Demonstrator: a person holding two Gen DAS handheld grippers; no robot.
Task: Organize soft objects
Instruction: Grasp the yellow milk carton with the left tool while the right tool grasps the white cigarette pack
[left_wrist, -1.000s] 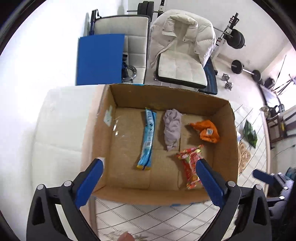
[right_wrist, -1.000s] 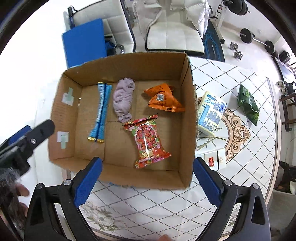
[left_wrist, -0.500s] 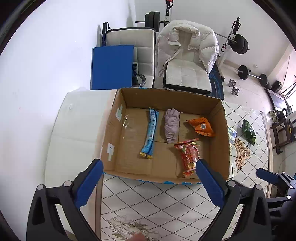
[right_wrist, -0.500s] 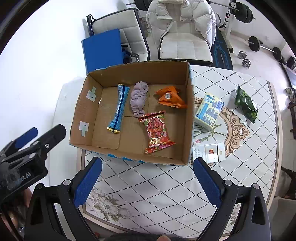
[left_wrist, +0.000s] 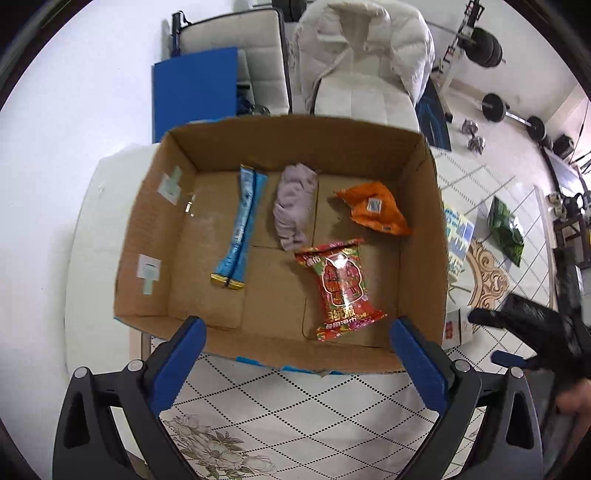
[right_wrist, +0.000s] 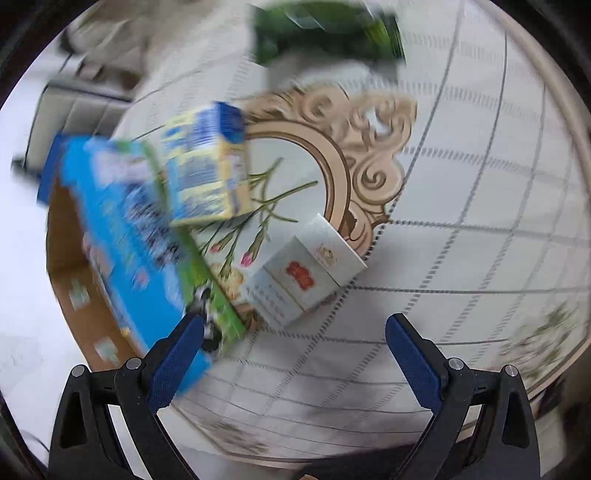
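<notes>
Since half a second ago the right gripper (right_wrist: 293, 345) has swung away from its high view over the cardboard box (left_wrist: 421, 236) and dropped low over the worktop (right_wrist: 461, 266), close to the items beside the box; its picture is smeared with motion. The left gripper (left_wrist: 295, 350) has come nearer to the box, its tips now just over the near wall.

Both sets of jaws stand wide apart and hold nothing.

Inside the box, lying flat on the floor — a long blue sachet (left_wrist: 242, 229) to the left, a crumpled lilac cloth (left_wrist: 293, 210) beside it, an orange packet (left_wrist: 373, 208) toward the right wall, and a red snack packet (left_wrist: 341, 288) nearest the front.

Outside, in the right wrist view, a white carton with a red emblem (right_wrist: 306, 271) sits on the worktop straight ahead of the open jaws — a yellow-and-blue carton (right_wrist: 210, 166) is beyond it, just beside the box's printed blue outer wall, and a green packet (right_wrist: 325, 33) lies farther back, blurred.
</notes>
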